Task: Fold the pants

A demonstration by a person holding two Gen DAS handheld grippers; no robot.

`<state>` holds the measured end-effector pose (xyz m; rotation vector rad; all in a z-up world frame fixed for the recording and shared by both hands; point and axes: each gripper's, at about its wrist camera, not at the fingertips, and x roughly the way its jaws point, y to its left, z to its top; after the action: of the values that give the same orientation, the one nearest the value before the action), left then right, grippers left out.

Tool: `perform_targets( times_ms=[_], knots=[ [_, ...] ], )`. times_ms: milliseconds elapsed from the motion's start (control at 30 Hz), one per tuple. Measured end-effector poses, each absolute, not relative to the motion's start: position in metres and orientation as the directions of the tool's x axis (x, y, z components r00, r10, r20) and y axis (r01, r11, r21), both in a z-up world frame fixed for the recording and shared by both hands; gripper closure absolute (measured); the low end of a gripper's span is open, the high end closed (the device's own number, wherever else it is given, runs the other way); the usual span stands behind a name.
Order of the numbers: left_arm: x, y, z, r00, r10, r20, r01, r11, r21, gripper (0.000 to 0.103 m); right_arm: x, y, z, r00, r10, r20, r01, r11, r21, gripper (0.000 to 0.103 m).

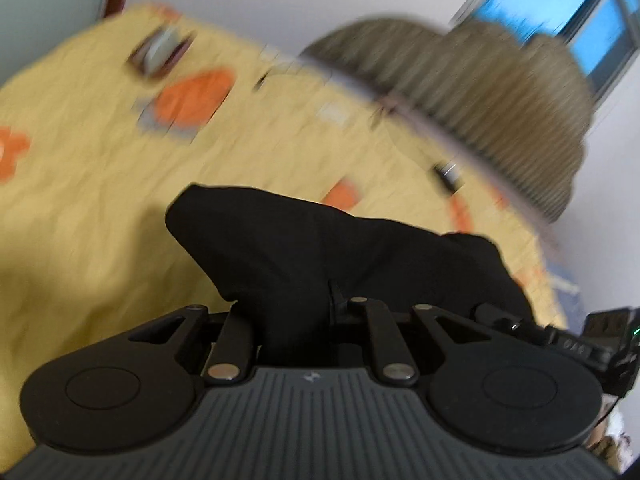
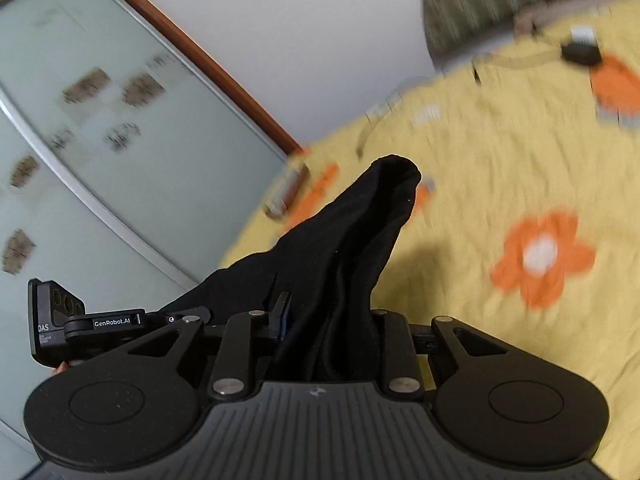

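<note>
one pants [image 1: 304,248], two tools [image 1: 298,320]

Pants [image 2: 352,248] bunched between both tongs, above bedspread [image 2: 500,168]; headboard [image 1: 480,92] behind.

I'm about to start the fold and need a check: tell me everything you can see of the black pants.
The black pants are plain, soft, matte fabric, bunched rather than flat. Both grippers pinch them: the left gripper and the right gripper each have cloth gathered between closed fingers. In both views a rumpled peak of cloth stands up ahead of the fingers, over the yellow flowered bedspread. No waistband, pockets or legs can be made out.
</note>
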<state>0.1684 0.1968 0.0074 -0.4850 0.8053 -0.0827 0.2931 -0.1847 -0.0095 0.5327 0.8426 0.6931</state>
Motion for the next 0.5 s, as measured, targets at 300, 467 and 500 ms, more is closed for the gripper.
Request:
perform_targets(
  times_ms=[300, 467, 500],
  knots=[
    [0.154, 0.160, -0.041, 0.678, -0.058, -0.733, -0.087, 0.984, -0.157, 0.073, 0.277, -0.179, -0.071, 0.429, 0.618, -0.659, -0.197, 0.776, 0.600, 0.062],
    [0.133, 0.179, -0.026, 0.725, 0.006, -0.689, -0.127, 0.984, -0.124, 0.064, 0.251, -0.192, -0.025, 0.601, 0.375, -0.706, -0.249, 0.927, 0.281, 0.058],
    [0.134, 0.186, -0.024, 0.734, 0.014, -0.679, -0.146, 0.980, -0.136, 0.063, 0.246, -0.188, -0.013, 0.667, 0.302, -0.682, -0.256, 0.951, 0.171, 0.057]
  ],
)
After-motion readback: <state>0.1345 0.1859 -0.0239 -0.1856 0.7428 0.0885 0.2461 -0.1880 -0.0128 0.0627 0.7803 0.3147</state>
